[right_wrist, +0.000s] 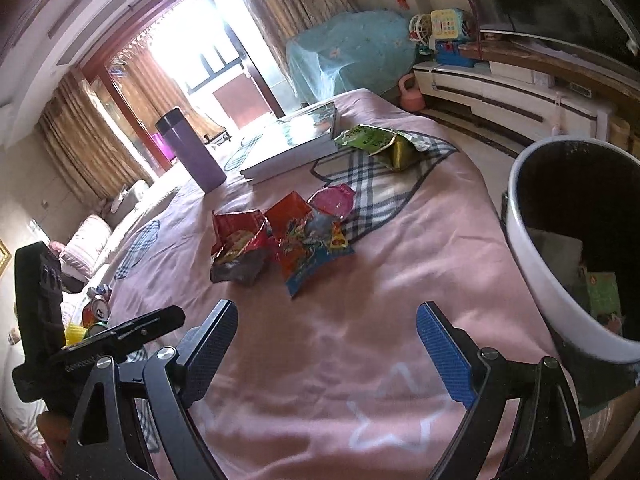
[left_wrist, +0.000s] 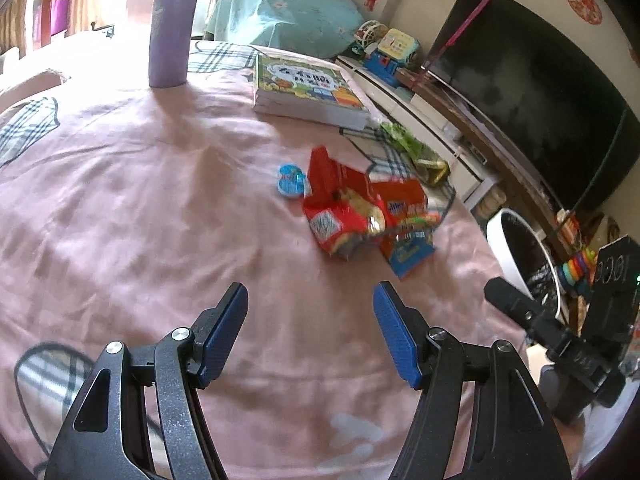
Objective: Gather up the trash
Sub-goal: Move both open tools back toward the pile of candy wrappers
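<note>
Crumpled red snack wrappers lie in a pile on the pink cloth, with a small blue round lid beside them on the left. A green and gold snack bag lies further back near the book. In the right wrist view the red wrappers and the green bag also show. A white trash bin with a dark inside stands at the table's right edge and holds some paper. My left gripper is open and empty, short of the pile. My right gripper is open and empty.
A tall purple flask stands at the back. A thick book lies behind the wrappers. The bin shows at the right in the left wrist view. A TV and a low cabinet are beyond the table.
</note>
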Motion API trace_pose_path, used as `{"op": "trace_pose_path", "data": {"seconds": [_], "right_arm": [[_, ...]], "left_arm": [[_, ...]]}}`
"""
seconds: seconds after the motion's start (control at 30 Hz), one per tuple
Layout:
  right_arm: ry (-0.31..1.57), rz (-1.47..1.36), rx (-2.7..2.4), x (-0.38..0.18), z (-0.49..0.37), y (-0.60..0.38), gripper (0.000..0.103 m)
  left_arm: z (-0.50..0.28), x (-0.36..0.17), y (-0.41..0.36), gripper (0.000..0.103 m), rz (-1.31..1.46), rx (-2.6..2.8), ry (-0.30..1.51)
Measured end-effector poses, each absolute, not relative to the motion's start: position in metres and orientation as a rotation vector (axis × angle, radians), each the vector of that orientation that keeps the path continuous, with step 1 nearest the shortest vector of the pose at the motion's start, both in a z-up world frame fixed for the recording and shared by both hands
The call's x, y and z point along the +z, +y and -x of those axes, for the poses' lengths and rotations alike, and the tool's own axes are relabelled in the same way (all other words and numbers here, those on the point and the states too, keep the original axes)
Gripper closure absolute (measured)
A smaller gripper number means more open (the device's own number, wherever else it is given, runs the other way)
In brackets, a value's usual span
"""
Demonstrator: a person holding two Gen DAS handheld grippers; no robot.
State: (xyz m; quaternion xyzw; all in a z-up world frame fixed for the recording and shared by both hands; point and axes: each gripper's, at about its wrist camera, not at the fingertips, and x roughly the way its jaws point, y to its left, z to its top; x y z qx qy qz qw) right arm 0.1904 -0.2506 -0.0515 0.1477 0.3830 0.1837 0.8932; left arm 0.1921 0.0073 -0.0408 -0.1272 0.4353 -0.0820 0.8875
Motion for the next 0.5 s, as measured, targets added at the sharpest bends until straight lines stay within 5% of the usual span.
{"op": "trace_pose_path", "data": {"seconds": [0.5], "right_arm": [[0.862,-0.316,0.437,-0.066,-0.252,-0.23,0.017]], "left_arm": [[-0.26,-0.054,0.004,0.037,0.282,-0.174,0.946]]}}
